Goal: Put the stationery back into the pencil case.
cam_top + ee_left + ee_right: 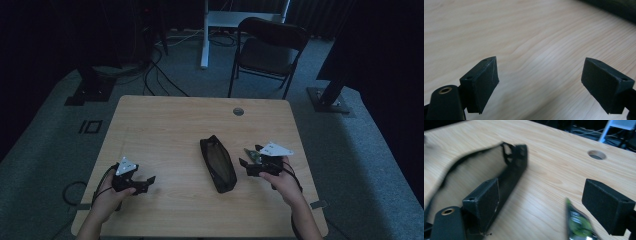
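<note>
A black zip pouch (218, 164) lies lengthwise at the table's middle; in the right gripper view its mesh side (510, 167) runs back behind the left jaw. My right gripper (251, 157) is just right of the pouch and open. A small green packet (578, 222) sits between its jaws, close to the right one, and neither pad presses on it. That green packet (253, 154) is at the jaw tips in the high view. My left gripper (145, 182) hovers low near the table's front left, open (540, 80) over bare wood, with the pouch's dark edge (621, 8) far off.
The wooden table (165, 125) has a round cable hole (238, 111) near its far edge, also the hole (596, 155) ahead of the right gripper. A black folding chair (270, 50) and floor cables stand beyond the table. Dark curtains close off both sides.
</note>
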Demonstrator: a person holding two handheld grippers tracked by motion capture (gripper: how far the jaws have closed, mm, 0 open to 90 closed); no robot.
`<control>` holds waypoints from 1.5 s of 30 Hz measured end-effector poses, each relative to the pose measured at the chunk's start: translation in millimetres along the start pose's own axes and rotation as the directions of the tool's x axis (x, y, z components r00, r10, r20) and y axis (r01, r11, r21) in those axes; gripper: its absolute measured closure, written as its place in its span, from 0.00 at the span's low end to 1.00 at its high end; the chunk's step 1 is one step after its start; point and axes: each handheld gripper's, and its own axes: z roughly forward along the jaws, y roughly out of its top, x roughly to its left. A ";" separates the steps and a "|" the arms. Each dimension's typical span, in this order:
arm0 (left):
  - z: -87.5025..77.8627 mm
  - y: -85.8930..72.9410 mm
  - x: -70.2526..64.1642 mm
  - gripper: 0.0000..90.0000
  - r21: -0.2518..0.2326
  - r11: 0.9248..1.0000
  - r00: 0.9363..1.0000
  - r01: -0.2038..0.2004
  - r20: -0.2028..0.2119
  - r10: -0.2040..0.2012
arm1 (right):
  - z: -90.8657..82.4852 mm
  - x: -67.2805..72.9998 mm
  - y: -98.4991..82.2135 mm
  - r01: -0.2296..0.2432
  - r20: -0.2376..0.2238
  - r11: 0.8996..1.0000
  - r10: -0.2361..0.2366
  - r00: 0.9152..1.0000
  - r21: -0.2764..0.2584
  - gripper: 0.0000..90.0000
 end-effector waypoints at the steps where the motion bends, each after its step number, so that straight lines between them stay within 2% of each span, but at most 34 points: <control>1: -1.2 -2.2 1.4 0.16 0.011 1.000 1.000 0.000 -0.003 0.000 | 0.9 -4.2 -2.2 -0.005 0.001 1.000 0.005 1.000 0.009 0.16; 5: -4.9 -11.0 6.3 0.11 0.041 0.999 1.000 -0.012 -0.026 0.013 | 5.3 -20.3 -12.8 -0.030 0.024 0.999 0.029 0.999 0.046 0.17; 8: -6.5 -16.9 10.7 0.11 0.050 0.999 0.999 0.010 -0.049 -0.008 | 8.6 -30.7 -20.7 -0.042 0.041 0.997 0.039 0.998 0.070 0.18; 12: -7.6 -22.1 16.8 0.11 0.069 0.997 0.996 0.038 -0.088 -0.032 | 12.2 -41.3 -30.8 -0.078 0.071 0.991 0.070 0.995 0.109 0.18; 15: -7.6 -24.9 21.2 0.11 0.085 0.995 0.993 0.057 -0.107 -0.048 | 13.8 -46.2 -37.3 -0.115 0.096 0.986 0.104 0.990 0.119 0.18; 19: -8.3 -25.4 24.5 0.11 0.071 0.993 0.989 0.094 -0.120 -0.085 | 14.8 -50.9 -43.8 -0.125 0.109 0.981 0.110 0.988 0.146 0.18; 29: -5.5 -24.9 21.6 0.11 0.083 0.995 0.988 0.058 -0.149 -0.045 | 24.7 -50.9 -51.2 -0.125 0.120 0.975 0.104 0.987 0.184 0.18; 31: -5.4 -24.9 21.4 0.11 0.082 0.995 0.987 0.061 -0.152 -0.048 | 26.9 -51.0 -52.0 -0.124 0.119 0.973 0.103 0.988 0.194 0.20; 32: -5.3 -24.8 21.1 0.11 0.081 0.994 0.986 0.067 -0.158 -0.053 | 27.8 -51.4 -51.7 -0.125 0.119 0.972 0.102 0.988 0.200 0.24; 35: -4.6 -24.5 20.0 0.11 0.078 0.994 0.982 0.083 -0.174 -0.068 | 29.4 -52.4 -50.9 -0.119 0.127 0.973 0.094 0.987 0.200 0.24; 39: -4.1 -24.2 19.3 0.11 0.077 0.993 0.981 0.088 -0.181 -0.073 | 33.7 -50.7 -50.0 -0.100 0.121 0.965 0.073 0.990 0.242 0.24; 45: -3.7 -23.9 18.5 0.11 0.074 0.993 0.979 0.096 -0.188 -0.081 | 36.5 -50.0 -48.5 -0.104 0.115 0.964 0.077 0.990 0.244 0.26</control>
